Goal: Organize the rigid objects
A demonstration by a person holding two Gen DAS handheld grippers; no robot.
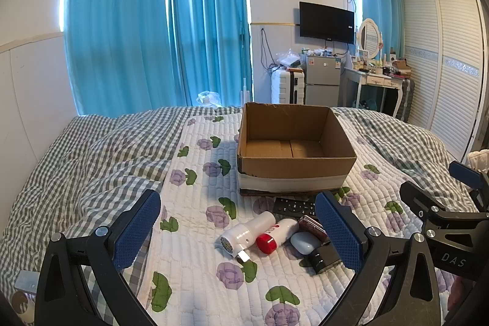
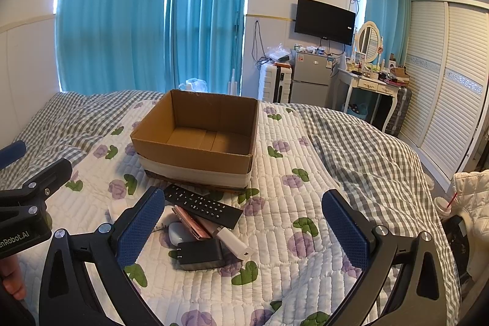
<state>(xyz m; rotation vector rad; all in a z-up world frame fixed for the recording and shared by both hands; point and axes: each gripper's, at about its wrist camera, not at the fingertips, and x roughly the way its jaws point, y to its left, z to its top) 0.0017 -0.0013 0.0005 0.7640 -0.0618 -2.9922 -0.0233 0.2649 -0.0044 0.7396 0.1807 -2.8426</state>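
So both grippers are hovering low over the bed (image 1: 91, 148) rn, nothing picked up yet. Left gripper (image 1: 238, 234) is sitting spread wide w/ nothing between the pads, and right gripper (image 2: 244, 231) is likewise wide apart and empty. The stuff to sort is lying in a little pile on the floral quilt (image 2: 275, 234), just in front of the cardboard box (image 1: 293, 173), which is looking empty inside: a black remote (image 2: 203, 205) nearest the box, a pinkish flat case (image 2: 191, 222) touching it, a white earbud-type case (image 1: 305, 242), a black charger brick (image 2: 200, 254), a white tube w/ a red cap (image 1: 276, 236), a fatter white gadget w/ a perforated end (image 1: 244, 234), and a small white stick thing (image 2: 235, 242). Imo the person is lining up for a first grab, prob the charger or the white gadget since they're closest. What could be going wrong from here: the items are overlapping and touching, so closing on one is prob nudging or dragging its neighbours along. The two cylinders are lying on their sides on soft bedding, so a pinch that's off-centre is likely squirting them out or rolling them away. The quilt is squishy too, so pressing down could be snagging fabric btwn the pads. And both grippers are crowding the same pile, so they could bump each other.
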